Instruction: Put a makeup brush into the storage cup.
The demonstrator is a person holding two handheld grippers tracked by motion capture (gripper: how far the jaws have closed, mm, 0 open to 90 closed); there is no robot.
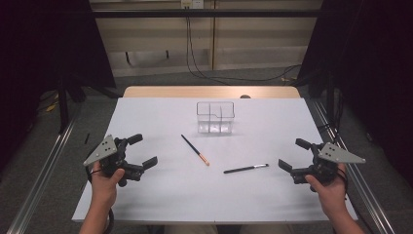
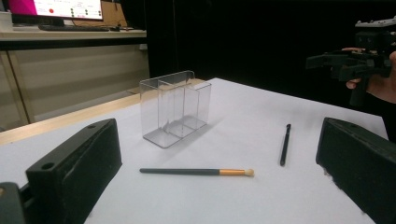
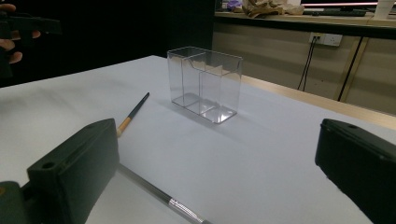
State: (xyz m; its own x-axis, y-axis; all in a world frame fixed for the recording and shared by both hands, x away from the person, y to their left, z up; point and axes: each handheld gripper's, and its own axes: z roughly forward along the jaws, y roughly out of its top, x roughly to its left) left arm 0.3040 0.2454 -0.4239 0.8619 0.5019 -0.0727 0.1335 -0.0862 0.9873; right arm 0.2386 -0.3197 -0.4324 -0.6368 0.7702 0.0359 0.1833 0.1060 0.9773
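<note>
Left gripper [image 1: 139, 151] and right gripper [image 1: 292, 153] hover with jaws wide apart, holding nothing; orange-tipped brush [image 1: 195, 149] and black brush [image 1: 246, 168] lie between them; clear organizer [image 1: 215, 117] stands upright beyond.

No legible text appears; the writing on the monitor [image 2: 67, 8] behind the surface [image 2: 243, 116] is too blurred to read.
</note>
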